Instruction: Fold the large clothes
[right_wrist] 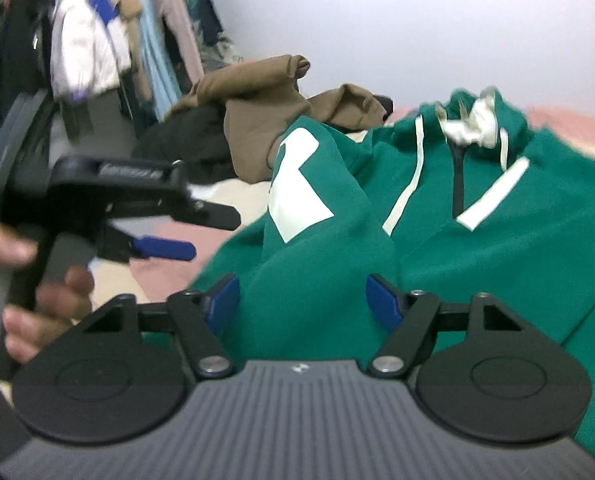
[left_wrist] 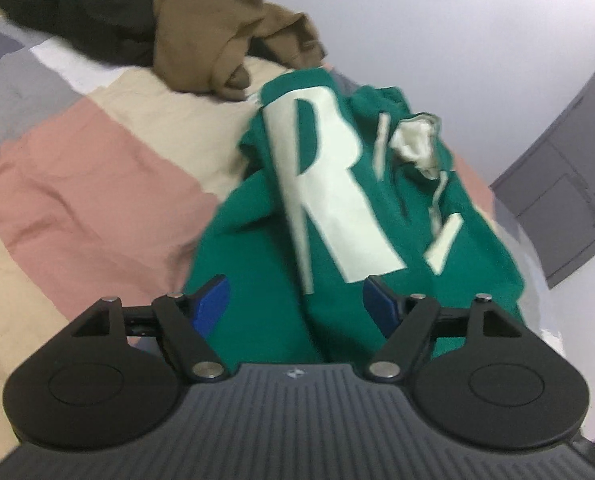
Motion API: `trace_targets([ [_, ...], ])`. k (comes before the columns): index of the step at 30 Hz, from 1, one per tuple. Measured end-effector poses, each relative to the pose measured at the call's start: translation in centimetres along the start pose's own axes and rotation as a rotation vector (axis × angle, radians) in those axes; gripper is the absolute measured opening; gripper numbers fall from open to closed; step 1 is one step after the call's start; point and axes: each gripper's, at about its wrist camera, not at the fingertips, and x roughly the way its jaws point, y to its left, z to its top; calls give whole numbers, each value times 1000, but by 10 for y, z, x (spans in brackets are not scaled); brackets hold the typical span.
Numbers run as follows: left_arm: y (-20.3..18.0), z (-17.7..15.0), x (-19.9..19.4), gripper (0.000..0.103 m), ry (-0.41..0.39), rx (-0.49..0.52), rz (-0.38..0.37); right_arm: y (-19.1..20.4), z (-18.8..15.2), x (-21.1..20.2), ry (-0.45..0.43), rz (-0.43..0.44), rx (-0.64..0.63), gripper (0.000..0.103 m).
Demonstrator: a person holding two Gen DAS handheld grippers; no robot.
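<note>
A green hoodie (left_wrist: 337, 208) with large white letters lies rumpled on a bed cover (left_wrist: 97, 168) patterned in pink, cream and grey blocks. Its hood, with a pale lining and white drawstrings, points away from both cameras.

The left gripper (left_wrist: 295, 304) hangs over the hoodie's near edge with its 2 blue fingers (left_wrist: 211, 304) spread wide; green cloth shows in the gap, but the pads do not press on it, so it holds nothing.

The right gripper (right_wrist: 301, 304) is likewise spread wide above a raised fold of the hoodie (right_wrist: 477, 248), gripping nothing.

In the right wrist view the left gripper (right_wrist: 165, 250) appears at the left, held in a hand (right_wrist: 37, 300).

Behind the hoodie lie a brown garment (left_wrist: 217, 40) and a black garment (left_wrist: 77, 4). Clothes hang on a rack (right_wrist: 97, 32) in the background.
</note>
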Motion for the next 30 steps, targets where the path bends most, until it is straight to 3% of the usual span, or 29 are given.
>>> trace_targets([
  [6, 6, 2, 4, 83, 7, -7, 51, 28, -2, -4, -56, -22, -195, 72],
  [9, 3, 2, 3, 84, 2, 5, 63, 37, -9, 4, 3, -19, -256, 69],
  [11, 0, 2, 2, 85, -7, 21, 84, 39, -16, 18, 85, -62, -281, 70],
  [15, -3, 1, 3, 89, -13, 36, 98, 43, -31, 38, 141, -132, -401, 69],
  [17, -4, -1, 2, 90, -14, 46, 99, 46, -32, 41, 140, -155, -444, 46],
  [19, -5, -2, 1, 91, -19, 56, 103, 45, -24, 35, 110, -166, -415, 23],
  [20, -5, -2, 1, 91, -23, 60, 101, 42, -17, 29, 92, -169, -387, 18],
  [23, -5, -4, -2, 91, -34, 59, 71, 20, 5, 9, 26, -173, -245, 14],
  [30, -8, -5, -1, 92, -42, 67, 13, -83, 46, -29, -104, -143, 216, 13],
])
